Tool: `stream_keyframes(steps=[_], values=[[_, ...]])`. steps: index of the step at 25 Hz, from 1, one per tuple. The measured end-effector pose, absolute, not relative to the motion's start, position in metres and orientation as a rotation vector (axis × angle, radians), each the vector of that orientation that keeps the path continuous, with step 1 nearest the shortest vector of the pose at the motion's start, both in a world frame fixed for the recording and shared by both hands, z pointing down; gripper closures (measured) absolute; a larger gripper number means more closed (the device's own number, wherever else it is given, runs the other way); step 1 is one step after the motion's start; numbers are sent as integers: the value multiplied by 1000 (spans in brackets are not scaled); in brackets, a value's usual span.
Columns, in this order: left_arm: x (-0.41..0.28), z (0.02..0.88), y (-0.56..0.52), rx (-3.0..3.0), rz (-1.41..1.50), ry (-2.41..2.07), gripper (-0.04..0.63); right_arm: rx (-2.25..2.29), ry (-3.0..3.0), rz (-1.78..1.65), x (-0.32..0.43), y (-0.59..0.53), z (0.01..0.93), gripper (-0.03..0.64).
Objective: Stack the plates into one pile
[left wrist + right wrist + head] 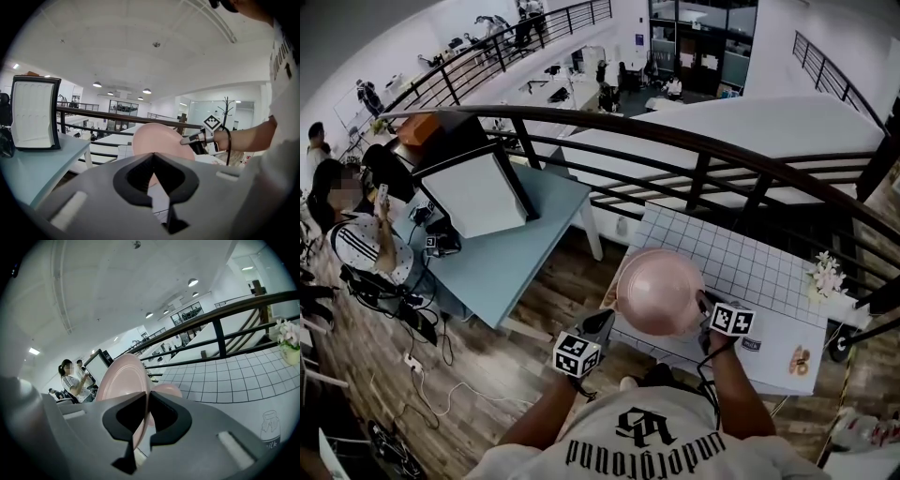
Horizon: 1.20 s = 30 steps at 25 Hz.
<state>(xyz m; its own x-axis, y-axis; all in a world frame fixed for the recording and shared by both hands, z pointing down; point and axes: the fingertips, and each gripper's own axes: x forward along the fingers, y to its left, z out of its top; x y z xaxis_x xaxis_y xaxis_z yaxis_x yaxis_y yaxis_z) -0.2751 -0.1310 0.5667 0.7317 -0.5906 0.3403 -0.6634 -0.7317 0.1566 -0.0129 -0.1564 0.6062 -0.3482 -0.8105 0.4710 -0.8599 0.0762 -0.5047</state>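
Note:
A pink plate (pixel 659 291) is held tilted above the near edge of the white gridded table (pixel 741 258). My right gripper (pixel 701 302) is shut on its right rim. In the right gripper view the plate (pixel 123 380) stands edge-on between the jaws of my right gripper (pixel 146 393). A second pink plate (pixel 168 390) lies on the table just beyond it. My left gripper (pixel 605 321) is beside the held plate's lower left edge, apart from it. In the left gripper view, my left gripper (pixel 153 153) has its tips together and empty, with the plate (pixel 157 139) and right gripper (pixel 187 139) beyond.
A black railing (pixel 694 150) curves behind the table. A flower pot (pixel 827 275) stands at the table's right edge, and printed stickers (pixel 799 358) lie near its front right. To the left is a light blue table (pixel 502 253) with a framed white board (pixel 478 192). A person (pixel 356 239) sits beyond it.

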Motion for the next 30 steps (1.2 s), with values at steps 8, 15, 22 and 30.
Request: stream_keyframes(steps=[8,15,22,30], values=[[-265,585,-162,2616,406,-998,546,1723,-2217,1184,1,-188,632,595],[-252,612,-198,2547,435,-987,546,1656,-2158,1253,6,-214,674,595],[-229,643,-209,2468,496,-969,546,1583,-2066,1375,21,-217,720,591],[-227,668,-237,2393,564,-986,546,1515,-2010,1490,25,-244,758,589]])
